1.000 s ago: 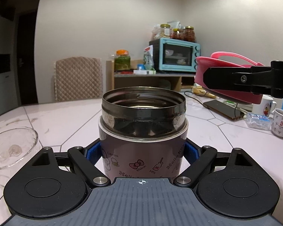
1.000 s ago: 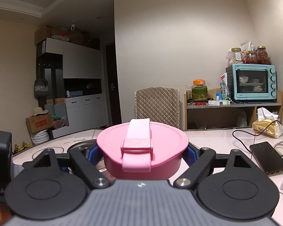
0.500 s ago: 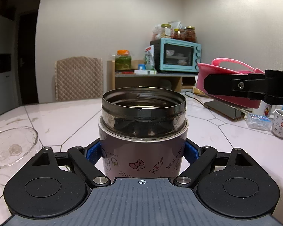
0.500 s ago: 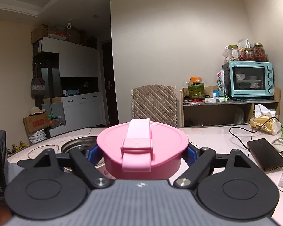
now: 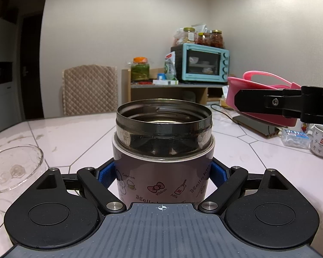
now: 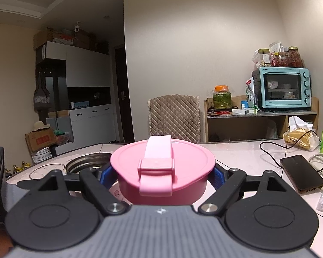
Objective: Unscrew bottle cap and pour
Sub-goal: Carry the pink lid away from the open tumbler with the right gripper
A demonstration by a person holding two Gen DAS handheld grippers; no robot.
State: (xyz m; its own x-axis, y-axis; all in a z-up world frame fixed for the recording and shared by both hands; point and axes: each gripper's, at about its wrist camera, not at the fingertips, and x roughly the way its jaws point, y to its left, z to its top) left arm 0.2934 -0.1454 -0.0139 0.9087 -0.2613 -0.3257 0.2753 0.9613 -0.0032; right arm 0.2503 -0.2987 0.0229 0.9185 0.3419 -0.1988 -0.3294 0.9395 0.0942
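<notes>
My left gripper [image 5: 163,175] is shut on a mauve Hello Kitty food jar [image 5: 163,150] that stands upright on the white table [image 5: 75,137]; its steel mouth is open and uncapped. My right gripper [image 6: 161,176] is shut on the jar's pink lid [image 6: 162,165], held in the air to the right of the jar. The lid [image 5: 252,86] and the right gripper's black finger [image 5: 269,103] show at the right of the left wrist view. The open jar mouth [image 6: 86,164] shows left of the lid in the right wrist view.
An empty glass bowl [image 5: 13,167] sits left of the jar. A black phone [image 6: 301,173] with a cable, a plastic packet [image 5: 295,136] and a printed mug [image 5: 322,139] lie to the right. A chair [image 5: 89,90] and a shelf with a teal oven [image 5: 202,65] stand behind the table.
My right gripper has carried the pink lid lower and further right, away from the jar. The jar and my left gripper have stayed still.
</notes>
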